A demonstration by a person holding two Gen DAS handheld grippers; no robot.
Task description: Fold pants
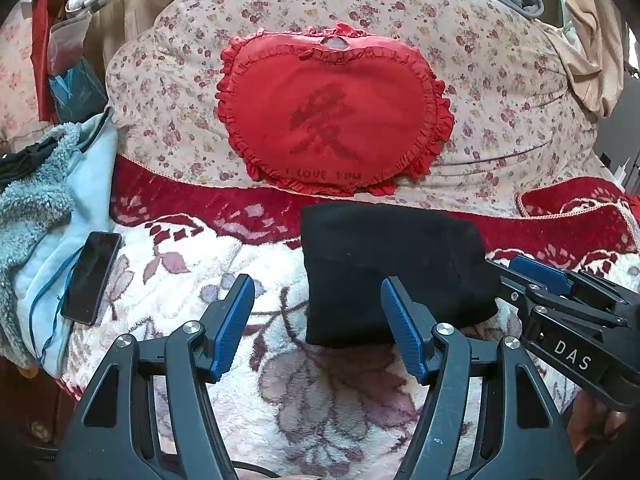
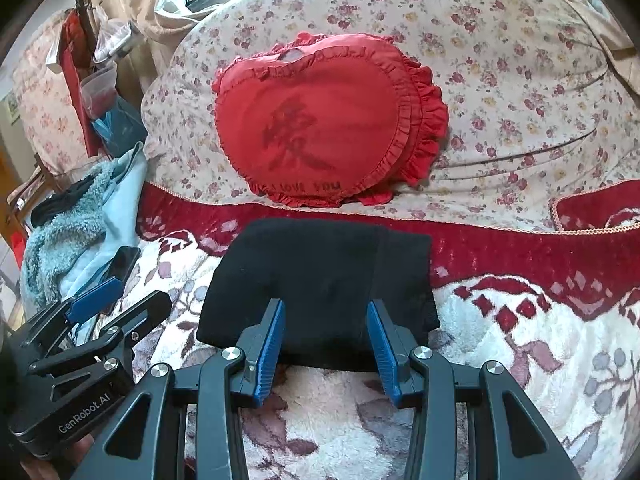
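Note:
The black pants (image 1: pixel 384 268) lie folded into a compact rectangle on the white and red floral blanket (image 1: pixel 192 280). They also show in the right wrist view (image 2: pixel 320 280). My left gripper (image 1: pixel 318 292) is open and empty, just in front of the pants' left near corner. My right gripper (image 2: pixel 326 312) is open and empty, its fingertips over the pants' near edge. The right gripper also shows at the right of the left wrist view (image 1: pixel 560 292). The left gripper shows at the lower left of the right wrist view (image 2: pixel 96 312).
A red heart-shaped pillow (image 1: pixel 332 116) leans on a floral quilt (image 1: pixel 500 92) behind the pants. A black phone (image 1: pixel 91 276) lies on light blue fleece clothing (image 1: pixel 44 216) at the left. Clutter and bags stand at the far left.

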